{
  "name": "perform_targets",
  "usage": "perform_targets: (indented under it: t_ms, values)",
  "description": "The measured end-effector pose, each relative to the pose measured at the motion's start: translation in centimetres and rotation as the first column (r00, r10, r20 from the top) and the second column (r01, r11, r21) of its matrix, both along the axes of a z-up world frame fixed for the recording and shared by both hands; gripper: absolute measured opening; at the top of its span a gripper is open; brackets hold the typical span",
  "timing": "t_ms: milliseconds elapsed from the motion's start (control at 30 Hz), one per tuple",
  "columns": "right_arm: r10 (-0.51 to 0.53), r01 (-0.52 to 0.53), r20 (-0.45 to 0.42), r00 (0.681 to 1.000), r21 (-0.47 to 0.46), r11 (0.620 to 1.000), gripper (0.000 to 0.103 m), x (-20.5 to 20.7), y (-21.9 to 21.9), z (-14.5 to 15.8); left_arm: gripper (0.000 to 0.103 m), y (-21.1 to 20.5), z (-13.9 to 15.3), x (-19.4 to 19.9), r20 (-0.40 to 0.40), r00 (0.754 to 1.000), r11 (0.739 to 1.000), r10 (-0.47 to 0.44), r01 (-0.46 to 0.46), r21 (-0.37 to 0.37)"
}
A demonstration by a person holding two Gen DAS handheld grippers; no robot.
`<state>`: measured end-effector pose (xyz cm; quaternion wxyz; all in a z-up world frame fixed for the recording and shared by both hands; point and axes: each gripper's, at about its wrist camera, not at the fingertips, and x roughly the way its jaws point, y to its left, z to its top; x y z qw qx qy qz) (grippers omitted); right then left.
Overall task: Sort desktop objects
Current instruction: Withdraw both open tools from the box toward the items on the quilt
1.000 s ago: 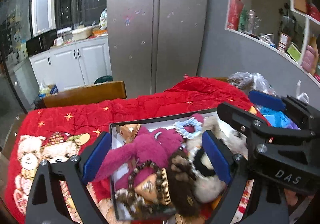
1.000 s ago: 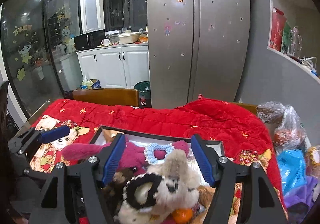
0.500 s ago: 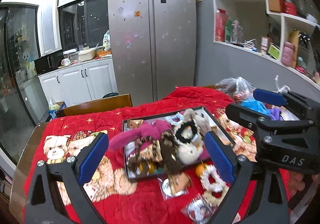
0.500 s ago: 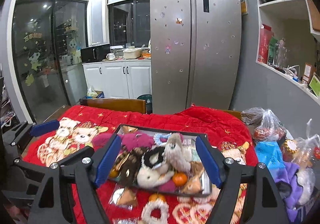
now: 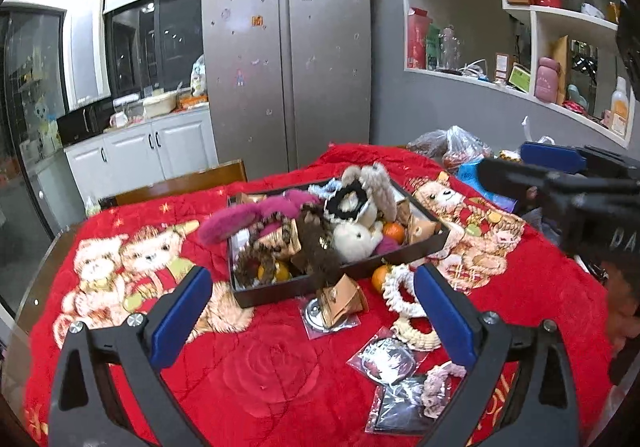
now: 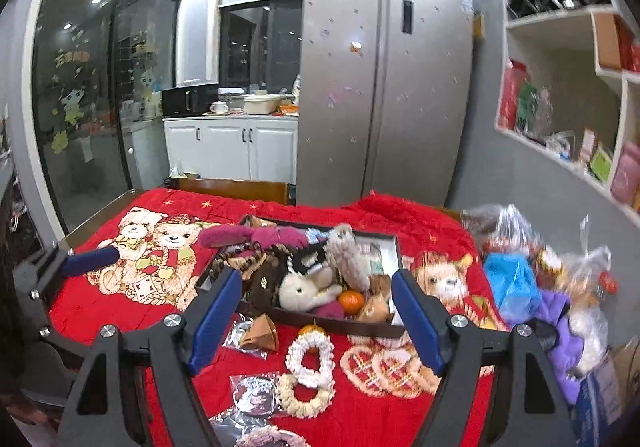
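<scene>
Both grippers hang above the table [image 5: 280,379] with nothing in them. The left gripper [image 5: 313,313] has its blue-padded fingers spread wide at the bottom of the frame, and the right gripper [image 6: 316,323] looks the same, fingers apart and empty.

The dark tray [image 5: 280,289] sits mid-frame on the red bear-print blanket [image 5: 132,259], piled with stuff: a white plush rabbit [image 5: 354,237], a magenta fuzzy toy [image 5: 248,213], a black scrunchie [image 5: 346,201] and a couple of oranges [image 5: 392,230].

In front of the tray lie another orange [image 5: 378,277], white braided rings [image 5: 402,297], a brown paper packet [image 5: 342,297] and some plastic-bagged badges [image 5: 386,361]. Plastic bags [image 6: 516,283] crowd the right edge.
</scene>
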<state>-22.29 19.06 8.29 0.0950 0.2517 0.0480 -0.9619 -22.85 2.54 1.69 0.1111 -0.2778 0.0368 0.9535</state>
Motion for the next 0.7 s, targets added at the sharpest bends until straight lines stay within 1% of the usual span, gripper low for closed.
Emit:
perform_targets:
  t_ms: [100, 233, 367, 567, 700]
  values:
    - [-0.028, 0.028, 0.037, 0.999, -0.011, 1.000, 0.079, -0.7, 0.8, -1.4, 0.102, -0.2, -2.1, -1.2, 0.030, 0.999, 1.000, 0.010, -0.011, 0.019]
    - [-0.045, 0.046, 0.074, 0.996, -0.001, 0.999, 0.079, -1.8, 1.7, -3.3, 0.102, 0.0, -4.7, -2.6, 0.075, 0.997, 1.000, 0.010, -0.011, 0.017]
    - [-0.046, 0.047, 0.110, 0.993, -0.004, 0.999, 0.079, -3.1, 2.3, -5.0, 0.102, 0.6, -5.9, -3.3, 0.085, 0.996, 1.000, -0.004, 0.003, 0.004]
    - [-0.049, 0.048, 0.162, 0.986, 0.009, 0.999, 0.079, -4.8, 2.5, -7.7, 0.102, 1.1, -7.6, -5.2, 0.121, 0.993, 1.000, -0.015, 0.016, -0.007]
    - [-0.051, 0.052, 0.198, 0.979, -0.004, 0.999, 0.079, -5.8, 2.8, -9.5, 0.102, 1.6, -8.6, -6.5, 0.135, 0.991, 1.000, -0.023, 0.025, -0.018]
